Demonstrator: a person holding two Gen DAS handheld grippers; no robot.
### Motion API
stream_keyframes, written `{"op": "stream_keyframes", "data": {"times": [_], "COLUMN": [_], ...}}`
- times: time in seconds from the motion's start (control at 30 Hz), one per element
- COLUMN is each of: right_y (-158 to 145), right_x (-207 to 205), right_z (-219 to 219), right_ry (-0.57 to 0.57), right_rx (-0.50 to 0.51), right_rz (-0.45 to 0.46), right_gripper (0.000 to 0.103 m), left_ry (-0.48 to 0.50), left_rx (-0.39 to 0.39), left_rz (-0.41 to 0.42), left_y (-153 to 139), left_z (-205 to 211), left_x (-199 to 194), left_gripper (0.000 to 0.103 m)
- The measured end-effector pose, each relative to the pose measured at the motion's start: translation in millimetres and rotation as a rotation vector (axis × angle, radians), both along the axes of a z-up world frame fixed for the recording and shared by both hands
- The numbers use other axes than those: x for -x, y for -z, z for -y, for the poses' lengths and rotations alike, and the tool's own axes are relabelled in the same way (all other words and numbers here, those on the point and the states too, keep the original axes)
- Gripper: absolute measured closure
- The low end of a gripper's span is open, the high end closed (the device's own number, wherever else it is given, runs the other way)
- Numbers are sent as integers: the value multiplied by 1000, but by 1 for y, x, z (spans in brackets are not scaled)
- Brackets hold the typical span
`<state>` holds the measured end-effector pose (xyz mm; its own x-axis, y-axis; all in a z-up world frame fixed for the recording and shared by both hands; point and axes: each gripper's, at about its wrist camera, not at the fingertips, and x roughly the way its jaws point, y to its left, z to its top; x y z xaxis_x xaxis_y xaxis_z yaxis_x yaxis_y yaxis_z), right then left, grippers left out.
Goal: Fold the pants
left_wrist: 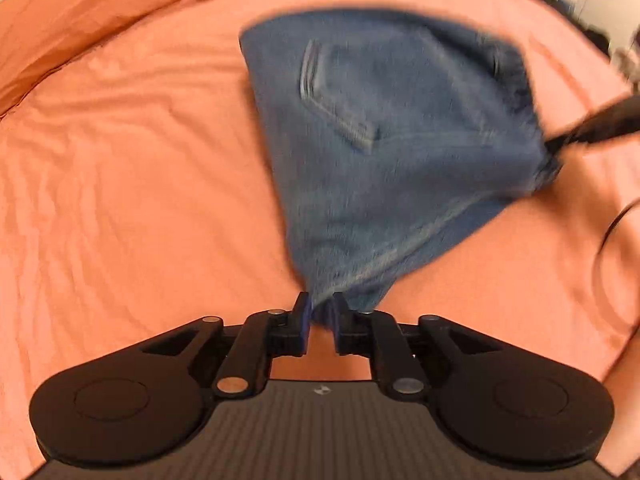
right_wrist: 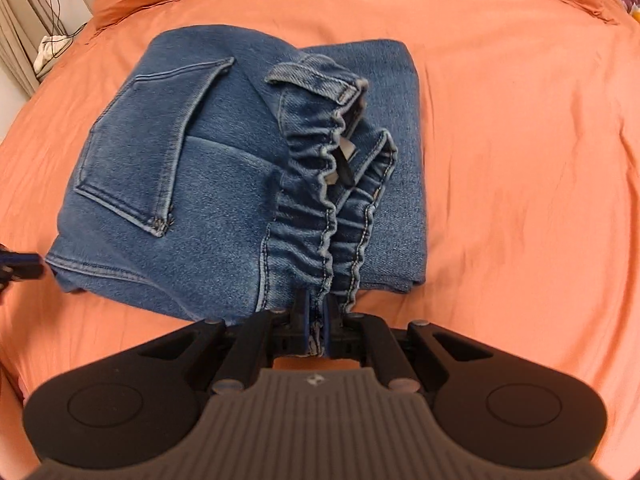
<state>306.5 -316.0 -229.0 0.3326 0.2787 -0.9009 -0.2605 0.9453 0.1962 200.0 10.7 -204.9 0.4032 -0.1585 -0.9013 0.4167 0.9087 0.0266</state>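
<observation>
Left gripper (left_wrist: 320,312) clamped tight on a bunched corner of the blue denim pants (left_wrist: 384,128), right gripper (right_wrist: 316,320) pinched shut on their gathered elastic waistband (right_wrist: 320,208), folded pants lying mid-bed on the orange sheet (right_wrist: 520,160), back pocket (right_wrist: 156,148) facing up.

Blur across the jeans (left_wrist: 384,152) in the left wrist view: the pocket stitching smears and the denim edges go soft. The right gripper (left_wrist: 560,145) shows there only as a dark streak at the right edge, its body cut off. In the right wrist view the left gripper (right_wrist: 24,266) barely pokes in at the left edge, jaws unreadable. Under the folded denim (right_wrist: 248,200) the lower layers are hidden. Far left, a white bundle (right_wrist: 50,50) with cables, too small to identify.
</observation>
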Motion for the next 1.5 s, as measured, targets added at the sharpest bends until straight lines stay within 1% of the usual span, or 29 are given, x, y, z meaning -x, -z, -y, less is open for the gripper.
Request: {"op": "stream_keyframes", "data": {"times": [0.07,0.13,0.2,0.27,0.3,0.37,0.4,0.47,0.5,0.57,0.6,0.63,0.67,0.7,0.77,0.8,0.83,0.9,1.0,1.07,1.1,1.13,1.2,1.23,1.27,1.33,1.37,1.4,1.5], "right_y": [4,5,1,-5,-4,-7,-9,-14,-17,-27,-33,-38,-42,-45,-46,-43,-40,-31,-15,-5,2,5,8,7,6,-4,-12,-20,-51], "right_x": [0,1,2,9,12,14,15,17,18,17,15,11,6,0,-15,-23,-31,-46,-60,-63,-64,-64,-63,-63,-63,-61,-63,-61,-56], "right_z": [-4,-6,-7,-7,-5,-2,-2,1,1,6,9,13,18,23,33,37,39,42,47,50,50,51,49,49,49,41,34,29,22], "right_ry": [-14,-12,0,4,3,11,13,9,6,22,38,57,84,120,202,234,259,294,330,346,353,361,367,364,361,324,296,272,205], "right_rx": [20,31,27,20,17,8,4,1,1,-10,-24,-53,-102,-159,-270,-314,-338,-353,-390,-439,-457,-469,-469,-474,-481,-423,-383,-352,-317], "right_rz": [2,9,15,27,35,38,41,51,57,84,100,111,116,113,93,81,69,43,-7,-41,-55,-62,-58,-57,-56,-22,3,26,80], "right_gripper": [102,102,101,100,100,96,96,95,92,68,64,54,49,47,34,33,33,34,35,39,40,40,45,59,63,71,74,76,79], "left_ry": [-14,-32,-66,-93,-106,-113,-106,-92,-79,-54,-43,-28,-17,-9,-12,-15,-15,-12,-9,-9,-6,-4,-3,-4,-4,-7,-7,-10,-7], "left_rx": [15,3,13,46,57,77,69,11,-15,-56,-70,-76,-82,-84,-68,-57,-47,-32,-16,-10,-9,-8,-4,-4,-4,-10,-13,-14,-3], "left_rz": [36,84,99,102,90,46,30,-16,-32,-30,-29,-29,-27,-25,-28,-31,-32,-34,-37,-44,-46,-47,-52,-53,-51,-45,-41,-37,-24], "left_y": [-18,-29,-31,-28,-21,-9,-1,13,19,25,26,26,27,27,26,26,26,26,27,24,24,24,26,27,26,27,26,24,15], "left_z": [3,13,20,30,34,44,48,57,61,68,71,73,74,75,74,72,70,67,62,62,61,60,58,59,58,62,63,63,62], "left_x": [-8,-28,-46,-63,-71,-83,-83,-88,-89,-89,-89,-88,-87,-86,-86,-86,-87,-86,-85,-89,-90,-91,-98,-99,-99,-98,-98,-97,-96], "left_gripper": [86,85,85,85,85,85,87,88,89,89,91,93,93,93,93,93,93,93,93,93,93,93,93,93,93,93,93,93,92]}}
